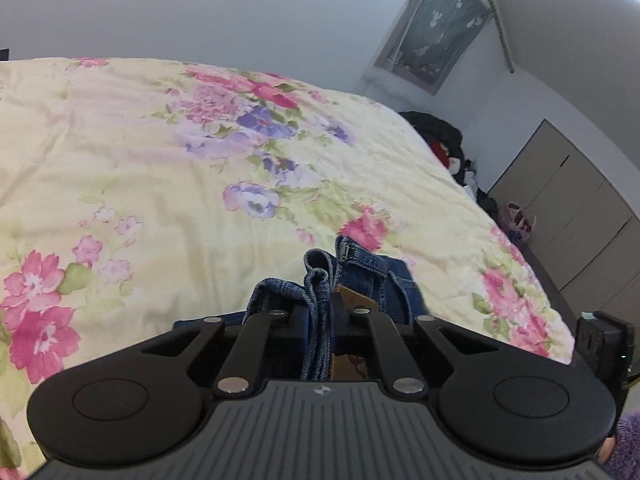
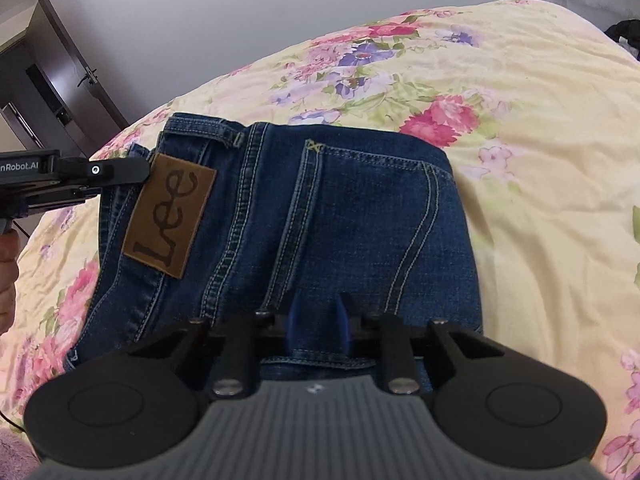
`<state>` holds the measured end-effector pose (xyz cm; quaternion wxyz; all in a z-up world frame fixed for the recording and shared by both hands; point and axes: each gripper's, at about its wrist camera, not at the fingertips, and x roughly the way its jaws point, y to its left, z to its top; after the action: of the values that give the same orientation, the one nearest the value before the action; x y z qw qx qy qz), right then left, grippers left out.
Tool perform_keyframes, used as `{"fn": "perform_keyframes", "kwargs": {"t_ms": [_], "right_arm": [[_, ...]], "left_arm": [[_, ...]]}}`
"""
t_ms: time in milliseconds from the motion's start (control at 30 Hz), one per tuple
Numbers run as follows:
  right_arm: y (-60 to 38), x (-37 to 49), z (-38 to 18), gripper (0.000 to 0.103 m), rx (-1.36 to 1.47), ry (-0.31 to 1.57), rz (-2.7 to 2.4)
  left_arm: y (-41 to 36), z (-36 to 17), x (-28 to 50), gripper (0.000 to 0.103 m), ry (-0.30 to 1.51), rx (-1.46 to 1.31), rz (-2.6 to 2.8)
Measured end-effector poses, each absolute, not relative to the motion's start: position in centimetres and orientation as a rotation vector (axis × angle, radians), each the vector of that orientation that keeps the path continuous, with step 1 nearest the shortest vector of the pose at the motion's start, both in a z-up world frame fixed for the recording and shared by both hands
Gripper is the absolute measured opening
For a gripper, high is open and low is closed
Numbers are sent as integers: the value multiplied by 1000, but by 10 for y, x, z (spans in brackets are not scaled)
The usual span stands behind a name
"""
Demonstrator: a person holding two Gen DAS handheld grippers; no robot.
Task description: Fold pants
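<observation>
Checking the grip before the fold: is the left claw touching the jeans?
Touching. The left wrist view shows the left claw shut on the jeans waistband, denim bunched between its fingers.

Pretty clearly a bedroom at home. A big bed point(image 1: 160, 168) with a pale yellow floral quilt fills most of both views. In the left wrist view, at 1 o'clock there's a picture point(image 1: 432, 36) hung on the plain wall, at 3 o'clock beige closet doors point(image 1: 576, 200), and a clothes heap point(image 1: 444, 140) beside the bed. A dark door point(image 2: 60, 84) sits at 10 o'clock in the right wrist view.
</observation>
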<state>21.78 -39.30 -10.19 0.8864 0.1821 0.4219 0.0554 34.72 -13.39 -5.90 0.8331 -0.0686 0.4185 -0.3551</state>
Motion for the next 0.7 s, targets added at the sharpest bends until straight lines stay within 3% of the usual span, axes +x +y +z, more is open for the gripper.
{"fn": "perform_keyframes", "kwargs": {"t_ms": [167,267,467,567,633,700], "right_arm": [[-375,228,-118,15,334,917,117],[-369,228,-118,14,278,919,126],[-369,226,-117,13,279,915,106],[-367,221,-114,14,278,889,94],[-368,217,-111,15,293,867,92],[-372,215,-107,16,324,844,90]], "left_arm": [[-109,-128,370,9,1036,-198,-583],[-94,-154,382,16,1115,-320,-534],[-83,-112,363,22,1014,-285,-509],[-81,-88,358,35,968,-315,-578],[-90,-84,357,57,966,-314,-621],[-104,-87,354,63,951,-283,-625]]}}
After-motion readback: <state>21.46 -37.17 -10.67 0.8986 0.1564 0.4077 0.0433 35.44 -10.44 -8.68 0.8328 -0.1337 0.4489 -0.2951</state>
